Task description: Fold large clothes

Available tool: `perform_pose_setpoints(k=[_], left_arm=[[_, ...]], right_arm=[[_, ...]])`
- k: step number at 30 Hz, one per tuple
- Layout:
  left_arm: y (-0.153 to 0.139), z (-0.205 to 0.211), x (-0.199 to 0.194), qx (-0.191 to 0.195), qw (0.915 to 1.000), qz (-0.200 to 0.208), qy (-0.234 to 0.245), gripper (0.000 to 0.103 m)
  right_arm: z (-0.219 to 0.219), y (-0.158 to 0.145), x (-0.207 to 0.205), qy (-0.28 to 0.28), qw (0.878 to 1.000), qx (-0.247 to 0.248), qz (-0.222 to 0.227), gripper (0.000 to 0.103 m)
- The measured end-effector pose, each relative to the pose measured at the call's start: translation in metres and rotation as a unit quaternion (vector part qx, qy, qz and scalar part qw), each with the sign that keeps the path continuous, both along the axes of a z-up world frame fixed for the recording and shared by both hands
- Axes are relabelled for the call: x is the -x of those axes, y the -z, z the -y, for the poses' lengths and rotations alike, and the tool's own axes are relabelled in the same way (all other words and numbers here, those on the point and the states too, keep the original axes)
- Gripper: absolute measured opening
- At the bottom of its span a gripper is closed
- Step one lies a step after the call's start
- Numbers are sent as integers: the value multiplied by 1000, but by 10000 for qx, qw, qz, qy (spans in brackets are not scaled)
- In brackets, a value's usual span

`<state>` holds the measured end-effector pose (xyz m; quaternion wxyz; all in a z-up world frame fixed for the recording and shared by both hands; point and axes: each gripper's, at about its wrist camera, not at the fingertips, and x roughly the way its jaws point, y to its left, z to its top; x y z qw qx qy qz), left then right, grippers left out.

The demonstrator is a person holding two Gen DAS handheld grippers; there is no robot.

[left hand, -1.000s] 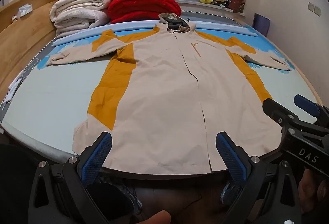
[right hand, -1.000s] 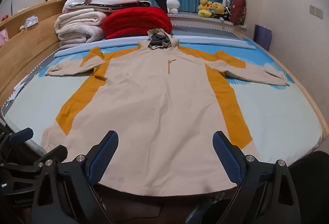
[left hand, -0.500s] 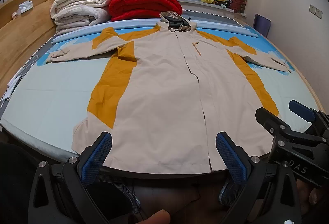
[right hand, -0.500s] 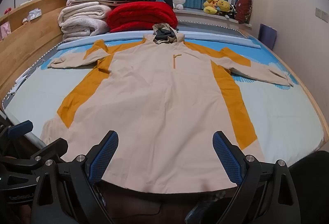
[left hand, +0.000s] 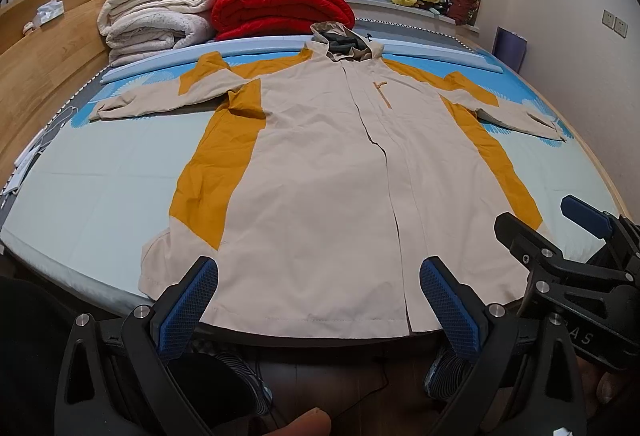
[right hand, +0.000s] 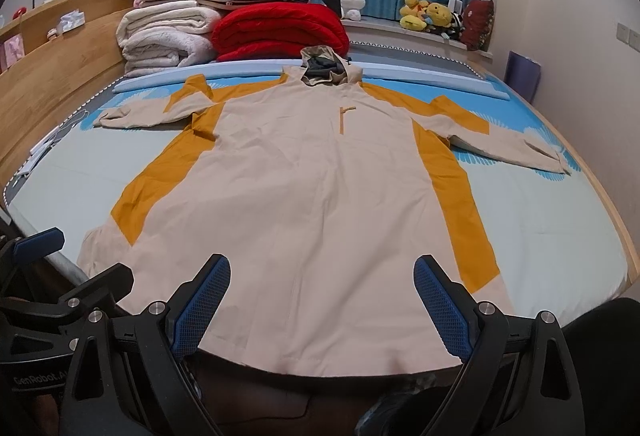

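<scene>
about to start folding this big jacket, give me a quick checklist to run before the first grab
1. Jacket spread flat, front up, on the bed: ok.
2. Both sleeves stretched out to the sides, left sleeve and right sleeve: ok, slight bunching at the left armpit.
3. Left gripper open and empty, near the hem: ok.
4. Right gripper open and empty, near the hem: ok.
5. Hem on the bed: not ok, it overhangs the near edge.
6. Room behind the hood: cannot tell, red blanket lies close behind.
</scene>
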<state>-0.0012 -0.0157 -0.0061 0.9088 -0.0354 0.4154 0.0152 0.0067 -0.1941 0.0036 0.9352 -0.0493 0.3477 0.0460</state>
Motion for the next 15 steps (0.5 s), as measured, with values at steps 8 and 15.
perform_pose_setpoints(k=[8,15], left_arm=[[1,-1,0,2,10000,-2,5,100],[1,-1,0,5,10000,-4,6,100]], right_arm=[[1,-1,0,8,10000,9,-1,93],[3,-2,-1,27,10000,12,18,93]])
